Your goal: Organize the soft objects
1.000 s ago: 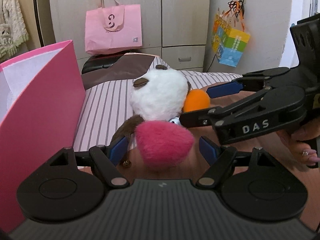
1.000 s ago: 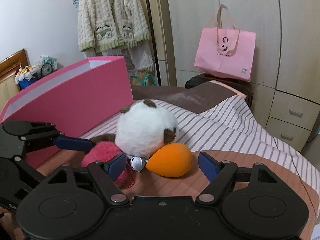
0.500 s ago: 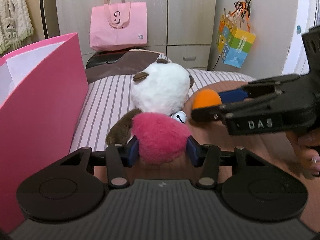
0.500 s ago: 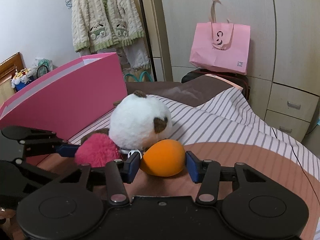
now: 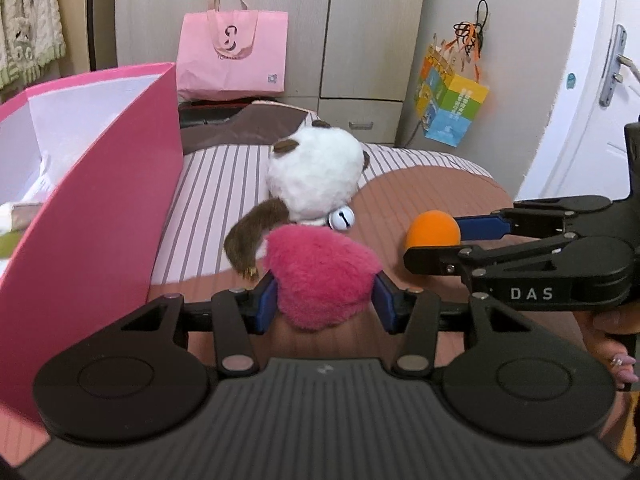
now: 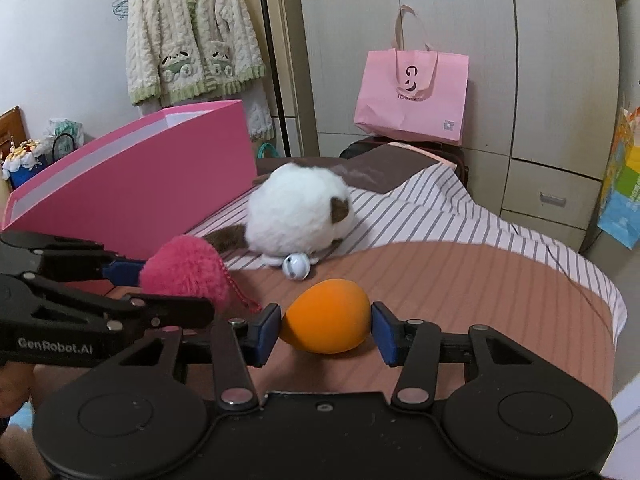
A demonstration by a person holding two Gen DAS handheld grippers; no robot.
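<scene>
My left gripper (image 5: pixel 323 304) is shut on a fluffy pink pom-pom (image 5: pixel 320 278) and holds it just above the bed. It also shows in the right wrist view (image 6: pixel 184 270). My right gripper (image 6: pixel 325 334) is shut on an orange egg-shaped sponge (image 6: pixel 326 316), lifted off the bed; the sponge shows in the left wrist view (image 5: pixel 432 230). A white plush toy (image 5: pixel 314 178) with brown ears and a silver bell (image 5: pixel 341 219) lies on the striped bedding behind both. An open pink box (image 5: pixel 100 200) stands to the left.
A pink tote bag (image 5: pixel 233 56) stands against the wardrobe at the back. A colourful paper bag (image 5: pixel 450 110) hangs at the right near a white door. A knit cardigan (image 6: pixel 192 36) hangs on the left wall. The bed edge (image 6: pixel 600 308) falls away on the right.
Both grippers closed, the left on the pink pom-pom and the right on the orange sponge. Both then lifted and drew back from the plush toy, which stayed on the bed.
</scene>
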